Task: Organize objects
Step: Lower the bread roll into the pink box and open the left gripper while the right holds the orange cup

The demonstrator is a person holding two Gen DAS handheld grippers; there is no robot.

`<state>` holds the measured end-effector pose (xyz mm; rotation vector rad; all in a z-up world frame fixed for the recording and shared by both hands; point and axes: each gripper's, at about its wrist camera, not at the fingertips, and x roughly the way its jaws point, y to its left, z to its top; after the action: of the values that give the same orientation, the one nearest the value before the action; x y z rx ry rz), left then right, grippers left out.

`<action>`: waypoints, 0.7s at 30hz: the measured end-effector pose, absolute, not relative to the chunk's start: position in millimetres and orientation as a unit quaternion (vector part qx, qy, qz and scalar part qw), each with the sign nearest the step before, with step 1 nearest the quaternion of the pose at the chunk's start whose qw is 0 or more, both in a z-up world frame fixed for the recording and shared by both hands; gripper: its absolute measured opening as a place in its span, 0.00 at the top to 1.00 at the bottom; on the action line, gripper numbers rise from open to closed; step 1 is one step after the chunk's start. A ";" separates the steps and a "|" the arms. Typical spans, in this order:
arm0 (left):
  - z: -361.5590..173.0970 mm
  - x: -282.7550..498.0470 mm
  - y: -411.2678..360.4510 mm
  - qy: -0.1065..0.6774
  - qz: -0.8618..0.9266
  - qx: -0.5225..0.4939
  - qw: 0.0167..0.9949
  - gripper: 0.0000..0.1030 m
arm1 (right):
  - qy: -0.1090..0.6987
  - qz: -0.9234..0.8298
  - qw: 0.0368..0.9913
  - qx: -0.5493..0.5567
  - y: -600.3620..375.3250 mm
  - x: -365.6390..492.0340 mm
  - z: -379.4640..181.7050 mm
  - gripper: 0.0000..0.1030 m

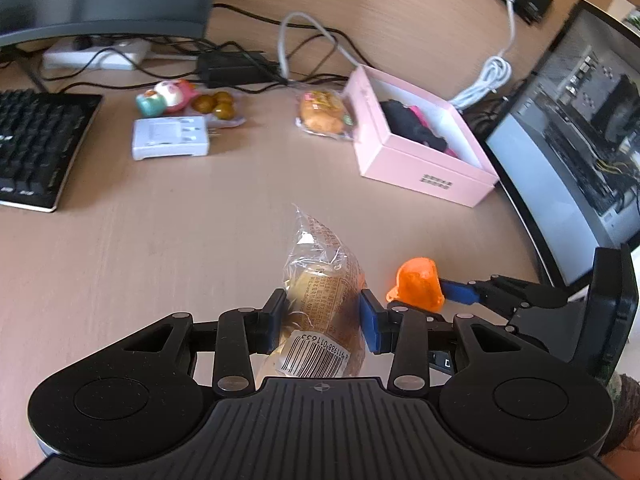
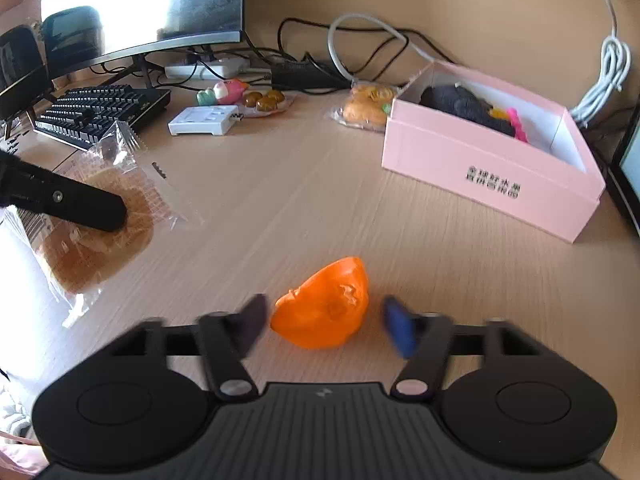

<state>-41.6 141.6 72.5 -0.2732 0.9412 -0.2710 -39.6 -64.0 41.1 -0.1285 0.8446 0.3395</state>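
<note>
My left gripper (image 1: pixel 320 316) is shut on a bread bun in a clear wrapper (image 1: pixel 320 300), held over the wooden desk; the bun also shows in the right wrist view (image 2: pixel 96 232) with a left finger (image 2: pixel 80 204) across it. An orange plastic toy (image 2: pixel 324 308) lies on the desk between the open, blurred fingers of my right gripper (image 2: pixel 324 324), with gaps on both sides. In the left wrist view the orange toy (image 1: pixel 418 286) sits by the right gripper's fingertips (image 1: pixel 460 292). An open pink box (image 2: pixel 492 168) holding dark and pink items stands far right.
A second wrapped bun (image 2: pixel 366 110) lies left of the pink box. A white adapter (image 2: pixel 204 120), small toys (image 2: pixel 224 92), brown round pieces (image 2: pixel 266 102), a black keyboard (image 2: pixel 100 112), monitors (image 2: pixel 144 4), cables and a power strip (image 2: pixel 204 70) line the back.
</note>
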 end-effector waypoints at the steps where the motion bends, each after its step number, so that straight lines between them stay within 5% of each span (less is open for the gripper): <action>1: 72.6 -41.0 138.4 0.452 -0.133 -0.128 0.873 0.59 | 0.411 0.161 0.895 -0.060 -65.0 -39.2 41.5 0.52; 11: 86.1 -23.3 91.7 0.469 -0.186 -0.099 0.858 0.59 | 0.377 0.137 0.912 -0.083 -108.1 -82.8 98.0 0.52; 21: 186.8 73.7 15.2 0.337 -0.223 -0.110 0.908 0.59 | 0.323 0.073 0.942 -0.060 -180.4 -99.1 146.0 0.52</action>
<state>73.7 15.2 186.8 -0.2272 0.6955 -0.4610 -99.1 -180.4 146.0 -0.1233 0.6598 0.1481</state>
